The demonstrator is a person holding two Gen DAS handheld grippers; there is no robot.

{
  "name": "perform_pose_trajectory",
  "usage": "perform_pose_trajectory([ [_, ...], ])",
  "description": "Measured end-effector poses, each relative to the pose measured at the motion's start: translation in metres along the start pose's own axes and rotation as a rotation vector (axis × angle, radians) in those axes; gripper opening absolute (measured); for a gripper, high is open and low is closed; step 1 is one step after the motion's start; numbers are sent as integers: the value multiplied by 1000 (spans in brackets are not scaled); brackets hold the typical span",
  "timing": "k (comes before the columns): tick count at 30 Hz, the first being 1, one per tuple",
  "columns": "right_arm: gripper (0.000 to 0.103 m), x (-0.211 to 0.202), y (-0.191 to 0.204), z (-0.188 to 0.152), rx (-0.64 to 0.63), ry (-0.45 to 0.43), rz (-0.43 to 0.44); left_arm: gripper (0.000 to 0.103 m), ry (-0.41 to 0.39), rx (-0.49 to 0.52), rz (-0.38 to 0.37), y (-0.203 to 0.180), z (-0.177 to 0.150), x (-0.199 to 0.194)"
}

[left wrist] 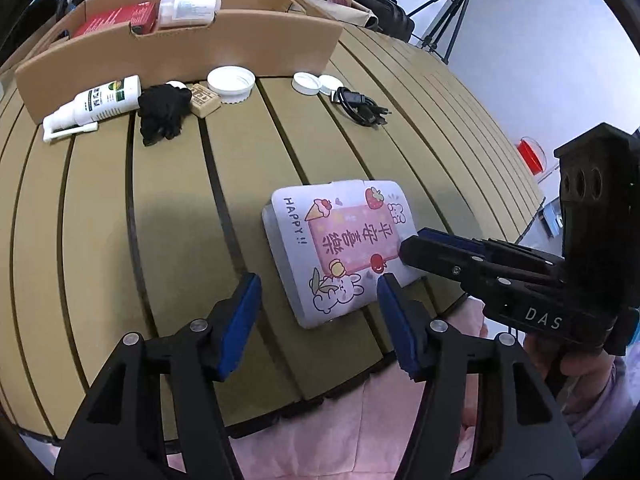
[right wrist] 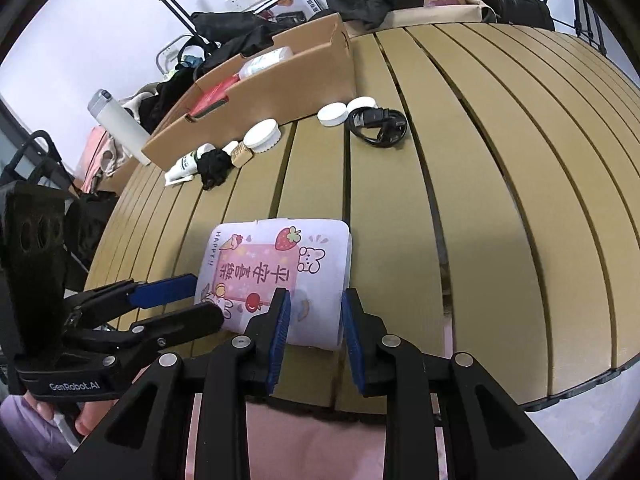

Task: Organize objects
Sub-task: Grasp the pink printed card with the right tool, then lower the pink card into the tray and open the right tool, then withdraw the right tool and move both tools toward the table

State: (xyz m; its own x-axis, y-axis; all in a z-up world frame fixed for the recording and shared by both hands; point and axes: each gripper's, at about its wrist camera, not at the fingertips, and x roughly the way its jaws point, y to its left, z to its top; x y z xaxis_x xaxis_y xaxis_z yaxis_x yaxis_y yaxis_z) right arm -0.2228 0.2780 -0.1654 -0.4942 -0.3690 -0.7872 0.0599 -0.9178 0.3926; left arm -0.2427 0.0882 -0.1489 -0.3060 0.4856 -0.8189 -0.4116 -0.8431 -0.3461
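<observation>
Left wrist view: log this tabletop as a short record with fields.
surface: slatted table
near edge: white illustrated pouch, flat
far row: spray bottle, black cloth, white lids, black cable
box: cardboard box, red packet and white bottle inside
left tongs: open, empty
right tongs: open, astride the pouch's near edge

We see a slatted table [left wrist: 168,208] with a matt, olive-tan finish, smooth like painted wood or composite. On it lies a flat box [left wrist: 340,246] whose printed paper-like lid looks smooth with a soft sheen. Behind, the carton [left wrist: 180,54] is plain brown corrugated cardboard, matt and slightly rough. The round lids [left wrist: 231,82] read as glossy white plastic, the spray bottle [left wrist: 96,106] too. The coiled cable [right wrist: 378,124] shines like black rubbery plastic, while the black bundle [left wrist: 164,114] looks like soft, crumpled cloth.
</observation>
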Motion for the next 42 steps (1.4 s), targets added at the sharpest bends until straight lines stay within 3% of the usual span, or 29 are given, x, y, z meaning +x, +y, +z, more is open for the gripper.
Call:
perform_pose_trajectory([
  [1,30,2,-2,0,6,5,9,55,-6,1,0,0,0,0],
  [7,34,5,-3,5,20,-2,39,26,-24,-31,-15,0,2,-3],
  [10,32,-11,4,17,6,-37,62,24,-37,-69,-45,3,19,-18],
  [14,32,-36,23,68,-36,-125,106,24,-107,-98,-87,16,79,-50],
  [18,32,-36,45,140,-107,-190,114,24,-169,-93,-52,35,161,-66],
  [20,32,-24,54,177,-140,-196,95,24,-183,-100,-35,48,198,-62],
  [24,32,15,54,228,-136,-134,75,24,-160,-133,-23,76,234,-37],
  [28,32,59,43,244,-141,-49,17,24,-85,-150,1,91,230,14],
  [34,32,85,24,229,-135,22,-68,25,1,-161,-11,92,212,55],
  [38,32,80,32,229,-163,17,-119,28,-12,-139,47,85,210,50],
  [42,32,46,48,232,-173,-47,-112,28,-66,-101,52,76,209,-8],
])
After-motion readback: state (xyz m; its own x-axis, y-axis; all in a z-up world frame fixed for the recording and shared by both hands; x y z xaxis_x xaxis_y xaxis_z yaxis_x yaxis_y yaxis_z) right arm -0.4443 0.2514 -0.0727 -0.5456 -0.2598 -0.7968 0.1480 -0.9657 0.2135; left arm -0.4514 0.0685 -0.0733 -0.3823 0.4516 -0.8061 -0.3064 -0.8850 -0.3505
